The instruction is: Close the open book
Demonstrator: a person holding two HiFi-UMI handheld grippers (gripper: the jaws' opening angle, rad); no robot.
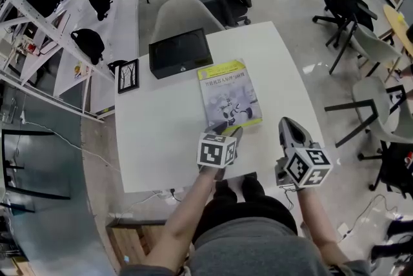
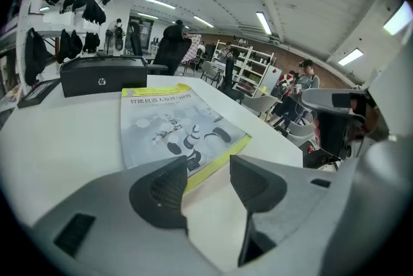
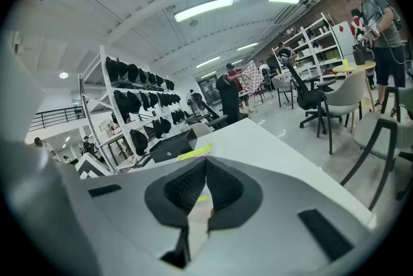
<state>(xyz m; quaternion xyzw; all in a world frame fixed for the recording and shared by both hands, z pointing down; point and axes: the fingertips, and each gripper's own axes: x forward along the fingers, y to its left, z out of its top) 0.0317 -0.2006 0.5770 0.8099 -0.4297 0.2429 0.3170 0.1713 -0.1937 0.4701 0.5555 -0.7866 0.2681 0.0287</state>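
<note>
Your left gripper (image 1: pixel 231 134) tilts down at the book's (image 1: pixel 228 95) near edge — jaws spread, empty. Your right gripper (image 1: pixel 288 125) hovers to its right, jaws pressed together.

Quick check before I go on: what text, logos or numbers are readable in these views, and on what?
"智能机器人原理与应用", as best it reads: title line across the top of the book cover.
Other print lower on that cover: too small to read.
Round logo on the front of the black box: too small to read.
Marker cubes: black-and-white square patterns only, no words.
</note>
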